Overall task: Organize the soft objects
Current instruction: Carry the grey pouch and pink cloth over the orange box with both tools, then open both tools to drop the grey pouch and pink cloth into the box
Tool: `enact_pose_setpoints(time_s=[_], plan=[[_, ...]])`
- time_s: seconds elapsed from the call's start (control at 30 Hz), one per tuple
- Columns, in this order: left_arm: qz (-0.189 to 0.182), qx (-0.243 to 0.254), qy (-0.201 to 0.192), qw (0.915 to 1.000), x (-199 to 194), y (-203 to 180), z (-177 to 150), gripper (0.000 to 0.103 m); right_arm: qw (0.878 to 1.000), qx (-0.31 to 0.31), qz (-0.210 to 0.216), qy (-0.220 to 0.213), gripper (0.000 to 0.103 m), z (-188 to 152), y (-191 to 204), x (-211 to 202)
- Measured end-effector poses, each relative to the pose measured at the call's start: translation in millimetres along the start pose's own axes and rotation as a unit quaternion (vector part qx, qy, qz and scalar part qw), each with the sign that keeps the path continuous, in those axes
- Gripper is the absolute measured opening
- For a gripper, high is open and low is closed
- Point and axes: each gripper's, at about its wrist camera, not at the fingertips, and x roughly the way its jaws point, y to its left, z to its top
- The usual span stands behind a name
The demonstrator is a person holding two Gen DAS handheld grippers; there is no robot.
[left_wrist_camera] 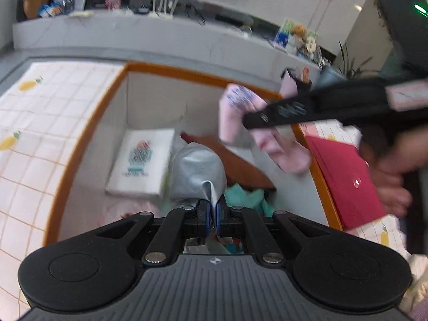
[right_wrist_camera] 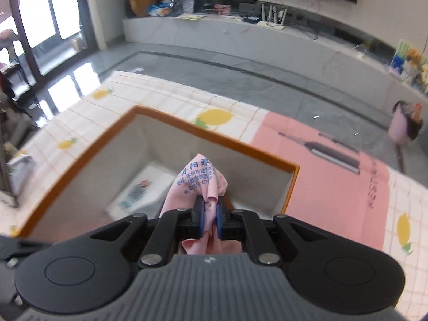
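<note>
An orange-rimmed box [left_wrist_camera: 88,136] with white inner walls stands on the checked tablecloth. My left gripper [left_wrist_camera: 212,208] is shut on a silver-grey soft pouch [left_wrist_camera: 196,171], which hangs over the box's inside. My right gripper [right_wrist_camera: 210,214] is shut on a pink cloth with blue print [right_wrist_camera: 199,184], held above the same box [right_wrist_camera: 77,160]. In the left wrist view that pink cloth [left_wrist_camera: 235,112] dangles from the right gripper's black body over the box's right side. A white folded item [left_wrist_camera: 141,160] with a printed picture lies on the box floor, beside a teal fabric [left_wrist_camera: 246,195].
A red flat box [left_wrist_camera: 347,182] lies right of the orange box, with a hand [left_wrist_camera: 393,182] over it. A pink mat [right_wrist_camera: 321,182] with a printed device covers the cloth at right. A grey ledge [left_wrist_camera: 133,32] with clutter runs behind.
</note>
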Motion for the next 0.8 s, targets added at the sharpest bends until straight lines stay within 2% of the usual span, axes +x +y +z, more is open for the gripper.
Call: enact_pose_setpoints(time_s=[0.17,0.33,0.47,0.57,0.6,0.63,0.73,0.8], plan=[[-0.008,0.002,0.048,0.9988,5,-2,-6,0.005,0.998,-0.028,-0.038,0.030,0.006,13,5,29],[0.012,0.004,0.063,0.9980,5,-3,-6,0.006,0.988,-0.081,-0.088,0.101,0.007,16,14,61],[0.026,0.006,0.079,0.9965,7,-5,-4,0.008,0.982,-0.103,-0.104,0.119,0.007,14,18,74],[0.036,0.016,0.089,0.9952,8,-6,-4,0.023,0.978,-0.121,-0.124,0.119,0.007,14,20,80],[0.031,0.024,0.092,0.9949,7,-7,-4,0.039,0.977,-0.123,-0.125,0.121,0.007,14,20,81],[0.029,0.026,0.090,0.9952,4,-8,-4,0.060,0.976,-0.125,-0.127,0.122,0.007,13,20,82],[0.018,0.017,0.076,0.9968,-2,-9,-2,0.089,0.975,-0.132,-0.135,0.121,0.007,13,20,86],[0.008,-0.002,0.057,0.9983,-4,-6,1,0.090,0.972,-0.142,-0.144,0.118,0.007,12,22,87]])
